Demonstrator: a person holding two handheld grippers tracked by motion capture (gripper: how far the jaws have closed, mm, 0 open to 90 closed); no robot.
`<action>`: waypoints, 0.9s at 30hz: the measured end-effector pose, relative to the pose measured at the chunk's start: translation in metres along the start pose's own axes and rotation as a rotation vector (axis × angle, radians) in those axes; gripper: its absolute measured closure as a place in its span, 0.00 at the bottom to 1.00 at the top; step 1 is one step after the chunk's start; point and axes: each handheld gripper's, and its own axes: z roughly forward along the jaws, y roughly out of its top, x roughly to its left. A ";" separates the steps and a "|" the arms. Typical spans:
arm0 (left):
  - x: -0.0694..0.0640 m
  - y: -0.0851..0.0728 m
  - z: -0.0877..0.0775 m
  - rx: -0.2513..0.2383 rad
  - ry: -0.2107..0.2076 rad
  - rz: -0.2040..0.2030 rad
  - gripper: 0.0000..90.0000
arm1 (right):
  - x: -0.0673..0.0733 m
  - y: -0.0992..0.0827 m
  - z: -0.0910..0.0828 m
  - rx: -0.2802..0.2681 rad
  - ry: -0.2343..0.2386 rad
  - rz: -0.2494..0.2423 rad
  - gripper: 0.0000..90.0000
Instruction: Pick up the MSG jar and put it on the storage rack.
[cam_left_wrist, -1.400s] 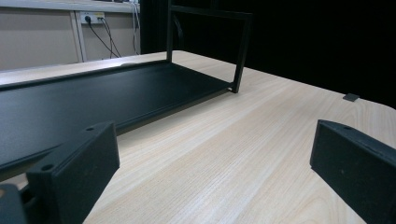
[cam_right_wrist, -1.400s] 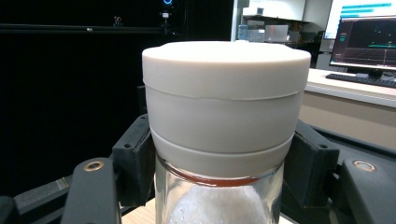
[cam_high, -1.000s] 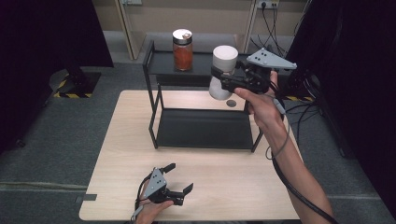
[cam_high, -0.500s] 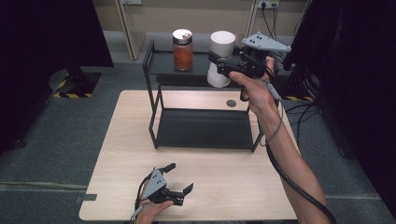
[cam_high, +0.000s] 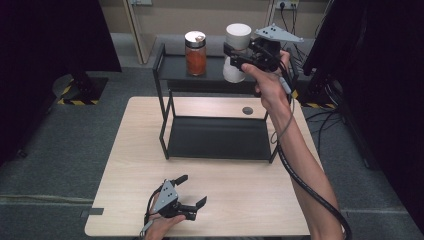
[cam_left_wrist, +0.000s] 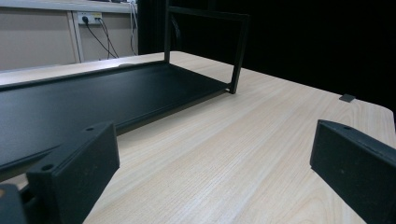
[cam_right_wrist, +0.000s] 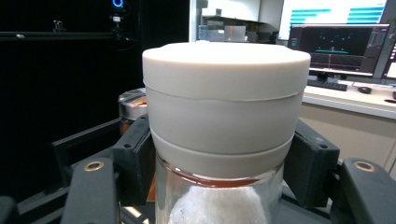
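My right gripper (cam_high: 234, 56) is shut on a glass jar with a white lid (cam_high: 238, 36) and white contents, and holds it upright over the right part of the black rack's top shelf (cam_high: 175, 67). In the right gripper view the pads (cam_right_wrist: 140, 154) press the white-lidded jar (cam_right_wrist: 224, 116) from both sides just under its lid. A jar of red-orange contents (cam_high: 195, 52) stands on that shelf to the left, and the same red jar (cam_right_wrist: 131, 105) peeks out behind the held one. My left gripper (cam_high: 194, 190) rests open near the table's front edge, with nothing between its jaws (cam_left_wrist: 210, 172).
The two-tier black rack's lower shelf (cam_high: 220, 137) sits on the light wooden table (cam_high: 130, 150), and the left gripper view has that lower shelf (cam_left_wrist: 93, 98) just ahead. A small dark disc (cam_high: 247, 110) lies on the table behind the rack. Cables run along the floor at right.
My right gripper has carried the white-lidded jar up and farther away, from beside the rack to above its top shelf. The left gripper has stayed in place.
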 end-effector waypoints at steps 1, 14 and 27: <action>0.000 0.000 0.000 0.000 0.000 0.000 0.01 | 0.000 0.000 0.000 0.000 0.000 0.000 0.39; 0.000 0.000 0.000 0.001 -0.004 0.002 0.01 | 0.000 -0.004 0.026 -0.009 -0.054 0.013 0.39; 0.000 0.000 0.000 -0.003 -0.003 0.000 0.01 | 0.002 -0.009 0.045 -0.002 -0.088 0.014 0.39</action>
